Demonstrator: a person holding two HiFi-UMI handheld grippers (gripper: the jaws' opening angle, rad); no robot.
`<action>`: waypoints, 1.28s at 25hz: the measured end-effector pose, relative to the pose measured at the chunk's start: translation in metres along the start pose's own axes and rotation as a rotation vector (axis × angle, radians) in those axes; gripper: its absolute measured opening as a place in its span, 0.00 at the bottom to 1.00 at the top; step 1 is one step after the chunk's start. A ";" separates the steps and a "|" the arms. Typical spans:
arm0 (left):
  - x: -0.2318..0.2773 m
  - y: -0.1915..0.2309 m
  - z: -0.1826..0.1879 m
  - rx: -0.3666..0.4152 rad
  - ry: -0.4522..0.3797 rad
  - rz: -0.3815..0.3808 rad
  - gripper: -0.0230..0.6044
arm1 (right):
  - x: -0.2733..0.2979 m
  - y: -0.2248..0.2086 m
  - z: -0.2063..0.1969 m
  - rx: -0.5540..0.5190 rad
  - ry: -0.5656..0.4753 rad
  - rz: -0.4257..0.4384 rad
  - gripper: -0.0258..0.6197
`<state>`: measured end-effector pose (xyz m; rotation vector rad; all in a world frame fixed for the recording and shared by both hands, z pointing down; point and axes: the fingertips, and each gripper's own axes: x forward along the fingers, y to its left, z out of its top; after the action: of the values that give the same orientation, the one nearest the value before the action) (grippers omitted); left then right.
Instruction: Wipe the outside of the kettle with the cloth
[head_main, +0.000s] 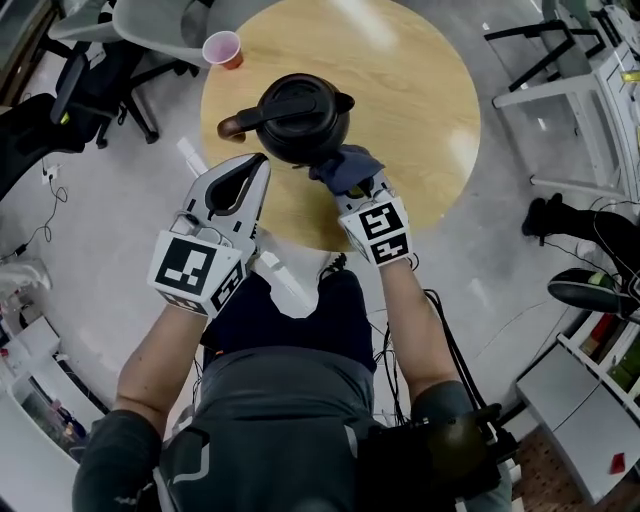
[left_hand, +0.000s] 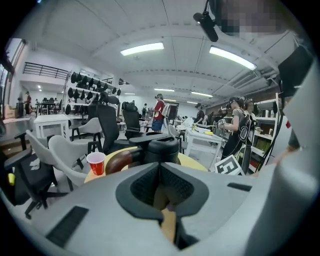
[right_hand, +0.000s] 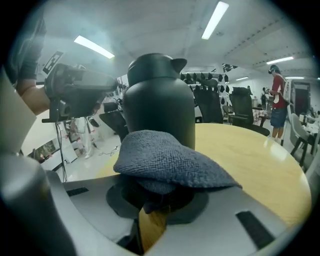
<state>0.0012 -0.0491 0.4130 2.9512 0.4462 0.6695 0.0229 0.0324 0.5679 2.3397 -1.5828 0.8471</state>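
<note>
**Round wooden table: kettle, cloth and both grippers**

Round wooden table (head_main: 425, 95) carries a black kettle (head_main: 298, 118) with a brown handle, standing upright near the edge closest to the person. A red cup (head_main: 222, 48) stands well apart from it at the far left rim.

The right gripper (head_main: 362, 192) has its jaws pinched on a grey-blue cloth (head_main: 347, 166). The cloth bulges out over the jaw tips. In the right gripper view the cloth (right_hand: 167, 160) sits directly in front of the kettle's lower wall (right_hand: 159, 97). Whether the two actually touch cannot be told.

The left gripper (head_main: 258, 168) is at the kettle's near left side, just beside it. Its jaws are pressed together at the tips with nothing between them. In the left gripper view the kettle (left_hand: 161, 149) and the cup (left_hand: 96, 163) show beyond the jaw tips. Office chairs (head_main: 150, 30) stand on the floor past the table.
</note>
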 end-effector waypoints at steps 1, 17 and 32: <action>0.001 -0.002 -0.001 0.003 -0.001 -0.004 0.06 | 0.002 -0.002 -0.002 -0.003 0.002 -0.002 0.18; -0.031 -0.037 0.041 -0.081 -0.047 0.093 0.05 | -0.092 -0.011 0.146 -0.128 -0.242 0.102 0.18; -0.012 -0.023 0.031 -0.043 -0.020 0.066 0.05 | -0.060 -0.018 0.111 -0.133 -0.198 0.210 0.18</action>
<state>-0.0018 -0.0315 0.3765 2.9404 0.3299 0.6468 0.0616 0.0364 0.4466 2.2508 -1.9277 0.5408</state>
